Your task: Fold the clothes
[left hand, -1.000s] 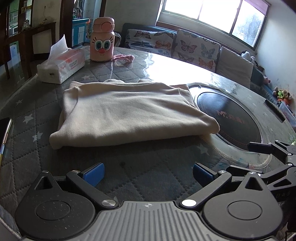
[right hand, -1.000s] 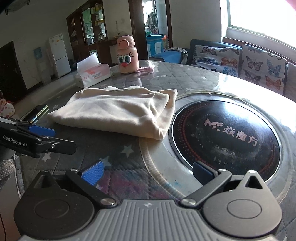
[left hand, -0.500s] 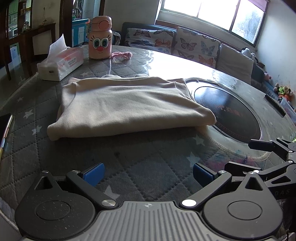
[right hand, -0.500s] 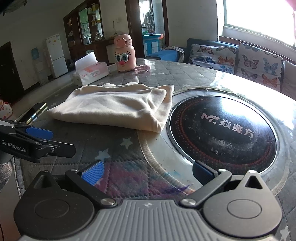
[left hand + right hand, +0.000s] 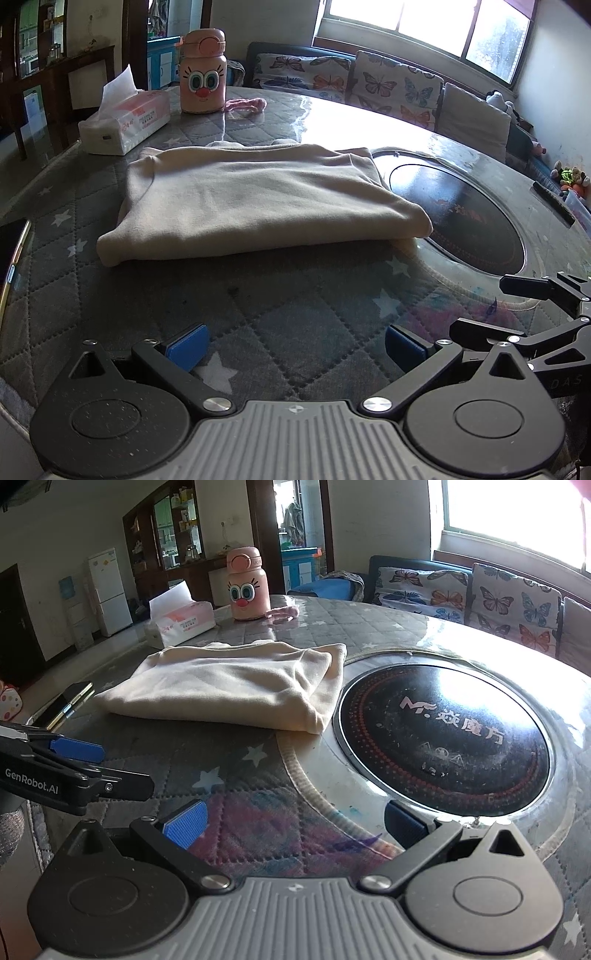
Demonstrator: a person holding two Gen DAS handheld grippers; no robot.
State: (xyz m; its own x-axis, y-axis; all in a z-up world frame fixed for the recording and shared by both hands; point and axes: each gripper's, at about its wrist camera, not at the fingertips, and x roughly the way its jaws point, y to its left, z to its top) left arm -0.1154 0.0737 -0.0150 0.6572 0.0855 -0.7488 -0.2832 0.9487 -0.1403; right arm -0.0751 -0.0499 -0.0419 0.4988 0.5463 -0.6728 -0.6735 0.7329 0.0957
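Right wrist: quilted table, butterfly sofa.

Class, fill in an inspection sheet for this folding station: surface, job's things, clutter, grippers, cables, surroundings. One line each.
Surface: round table under a grey quilted star-print cover; black induction hob set in its middle.
Job's things: cream garment lying folded, flat, its right edge at the hob's rim.
Clutter: tissue box, pink cartoon bottle, small pink item beside the bottle, phone by the table's edge.
Grippers: left gripper open, empty; right gripper open, empty; both short of the garment.
Cables: nothing seen.
Surroundings: butterfly-print sofa, window, white fridge.
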